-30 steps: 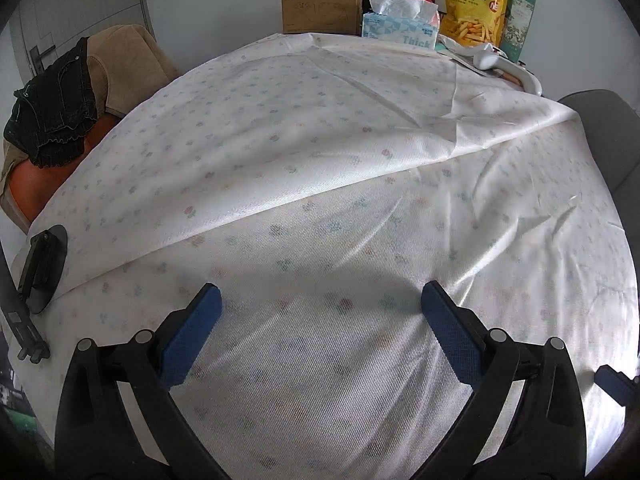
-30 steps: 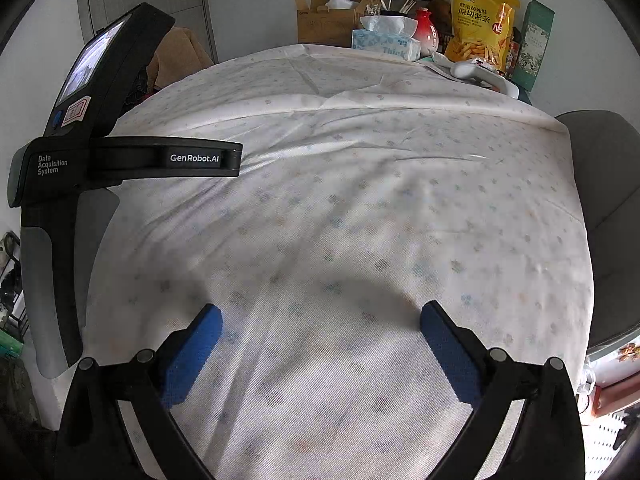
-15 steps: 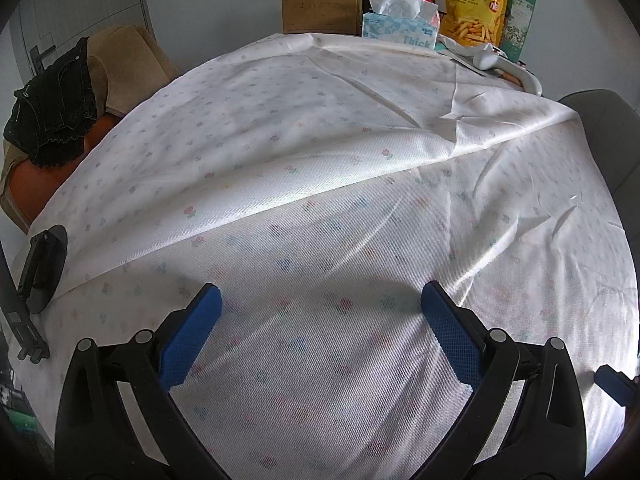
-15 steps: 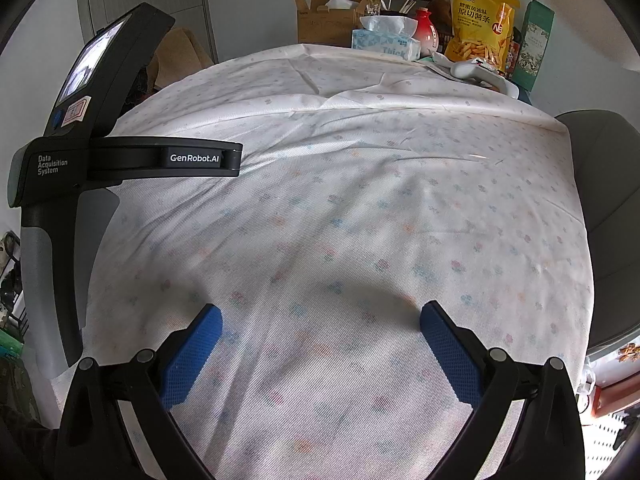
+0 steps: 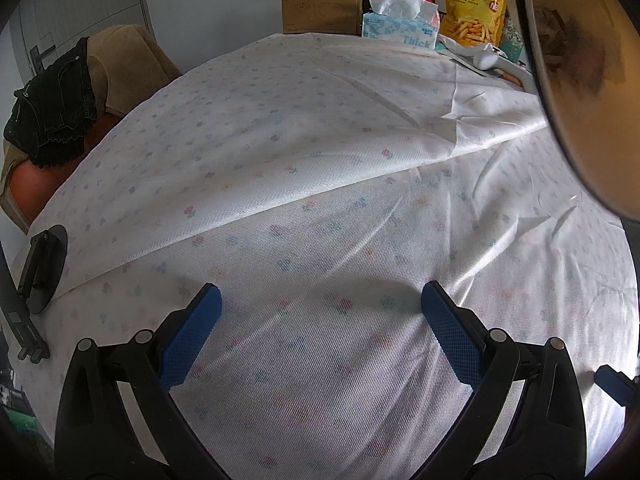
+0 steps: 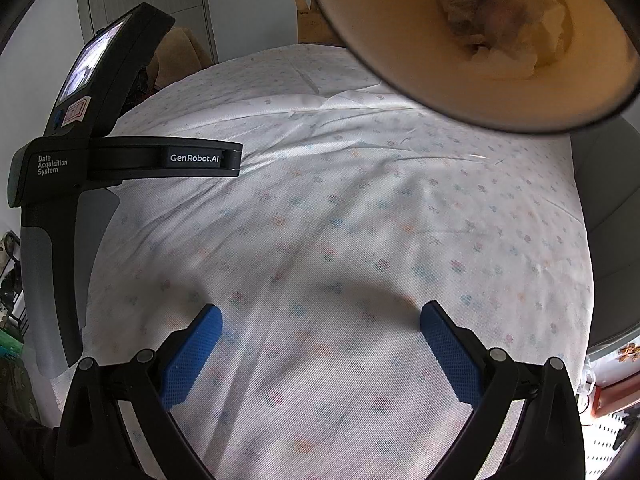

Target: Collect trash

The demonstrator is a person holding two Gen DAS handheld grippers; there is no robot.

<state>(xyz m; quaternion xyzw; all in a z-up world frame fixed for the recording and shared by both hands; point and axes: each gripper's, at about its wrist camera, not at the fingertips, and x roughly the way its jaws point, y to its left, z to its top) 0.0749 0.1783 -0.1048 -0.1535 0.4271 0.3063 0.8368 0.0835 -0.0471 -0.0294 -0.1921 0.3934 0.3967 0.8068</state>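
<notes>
A tan bin or bucket (image 6: 480,36) is tipped toward the camera at the top right of the right wrist view, with crumpled paper and wrappers (image 6: 492,36) inside. Its rim and stained inner wall also show at the right edge of the left wrist view (image 5: 584,80). My left gripper (image 5: 318,330) is open and empty above the flowered tablecloth (image 5: 300,152). My right gripper (image 6: 320,338) is open and empty above the same cloth (image 6: 360,220). The left gripper's body (image 6: 120,156) shows at the left of the right wrist view.
At the table's far edge stand a cardboard box (image 5: 320,8), a tissue box (image 5: 400,28), a yellow snack bag (image 5: 476,4) and a white handled tool (image 5: 496,62). A chair with dark clothing (image 5: 52,116) is at the left. A grey chair (image 6: 608,208) is at the right.
The tan bin with trash in it has come into both views from the upper right, tipped mouth-first. Both grippers stay open and still.
</notes>
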